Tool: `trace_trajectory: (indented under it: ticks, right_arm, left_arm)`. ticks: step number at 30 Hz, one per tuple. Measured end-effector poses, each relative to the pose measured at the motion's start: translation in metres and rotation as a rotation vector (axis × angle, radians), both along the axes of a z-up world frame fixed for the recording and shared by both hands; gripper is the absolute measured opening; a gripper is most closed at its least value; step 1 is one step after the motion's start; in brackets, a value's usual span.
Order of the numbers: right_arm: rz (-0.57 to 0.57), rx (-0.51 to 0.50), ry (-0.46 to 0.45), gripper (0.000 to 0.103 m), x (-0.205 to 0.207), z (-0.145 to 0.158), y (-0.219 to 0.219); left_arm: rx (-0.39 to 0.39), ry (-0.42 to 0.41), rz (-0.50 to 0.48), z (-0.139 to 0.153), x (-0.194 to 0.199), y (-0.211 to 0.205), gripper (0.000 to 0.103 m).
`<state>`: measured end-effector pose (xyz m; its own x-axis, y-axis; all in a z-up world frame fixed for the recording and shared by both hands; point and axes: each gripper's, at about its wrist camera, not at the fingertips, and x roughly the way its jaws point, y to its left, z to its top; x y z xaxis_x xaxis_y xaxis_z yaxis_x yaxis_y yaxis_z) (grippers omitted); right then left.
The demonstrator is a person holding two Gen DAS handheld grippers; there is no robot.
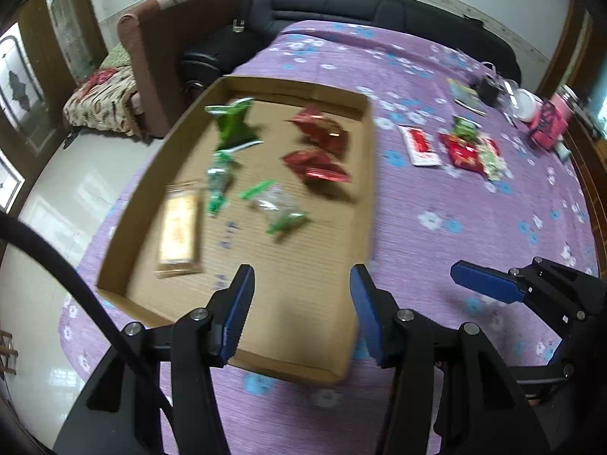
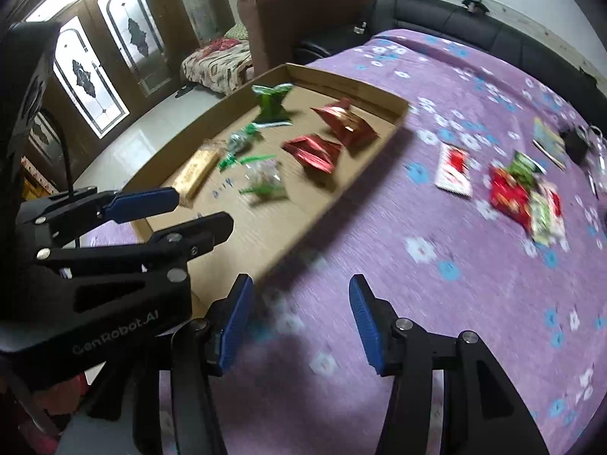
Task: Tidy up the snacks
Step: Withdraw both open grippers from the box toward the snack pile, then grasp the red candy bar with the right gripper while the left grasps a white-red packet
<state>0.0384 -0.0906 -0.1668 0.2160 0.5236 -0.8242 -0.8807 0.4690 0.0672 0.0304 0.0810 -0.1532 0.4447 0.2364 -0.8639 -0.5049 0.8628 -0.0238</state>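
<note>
Cardboard, shallow and brown, makes the open tray [image 1: 364,174] lying toward the left edge of the purple flowered cloth [image 1: 436,265]; inside it sit two red foil packets [image 1: 322,148], a dark green pouch [image 1: 233,125], two clear green-ended wrappers [image 1: 279,204] and a tan flat bar [image 1: 180,233]. Loose snacks not yet sorted lie well apart from the tray, nearer the cloth's right edge: a white-and-red flat sachet [image 2: 453,168] and, just beside it, a small heap of red and green packets [image 2: 525,199]. My left gripper [image 1: 301,313] hangs over the tray's near edge, jaws wide apart, holding nothing. My right gripper [image 2: 299,320] hangs over bare cloth, jaws likewise wide and empty. Judging by looks, these packets are light, crinkly and slippery, puffed with air, so a hard squeeze could burst or crush them. I'd pinch each by its flat sealed end. The sachet lies flat, so I would need to catch one edge.
</note>
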Motion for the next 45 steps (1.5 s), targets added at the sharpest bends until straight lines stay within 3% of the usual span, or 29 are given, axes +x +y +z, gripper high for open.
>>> trace_trajectory:
  ticks: [7, 11, 17, 27, 33, 36, 40, 42, 45]
  right_arm:
    - [-0.052, -0.006, 0.025, 0.056, 0.017, -0.008, -0.055]
    - [-0.128, -0.037, 0.011, 0.056, 0.049, -0.019, -0.086]
    - [-0.241, 0.007, 0.002, 0.056, 0.114, -0.015, -0.113]
    - [-0.115, 0.023, -0.125, 0.057, 0.181, -0.011, -0.048]
    - [-0.024, 0.0, -0.127, 0.057, 0.195, -0.02, -0.022]
    - [0.015, -0.016, -0.091, 0.057, 0.198, -0.024, -0.012]
    - [0.051, -0.05, -0.118, 0.044, 0.191, -0.029, -0.01]
    - [0.034, -0.045, -0.127, 0.033, 0.192, -0.029, -0.012]
    - [0.019, -0.031, -0.123, 0.03, 0.193, -0.029, -0.016]
  left_arm:
    - [0.005, 0.026, -0.09, -0.01, 0.016, -0.055, 0.055]
    - [-0.003, 0.061, -0.128, -0.021, 0.031, -0.08, 0.055]
    - [-0.014, 0.097, -0.124, -0.032, 0.045, -0.09, 0.055]
    - [-0.046, 0.125, -0.072, -0.036, 0.062, -0.08, 0.055]
    - [-0.058, 0.117, -0.042, -0.033, 0.066, -0.065, 0.056]
    - [-0.071, 0.113, -0.026, -0.034, 0.07, -0.06, 0.062]
    - [-0.076, 0.105, -0.017, -0.03, 0.075, -0.054, 0.062]
    - [-0.071, 0.099, -0.016, -0.028, 0.079, -0.052, 0.062]
    - [-0.068, 0.089, 0.003, -0.023, 0.09, -0.044, 0.063]
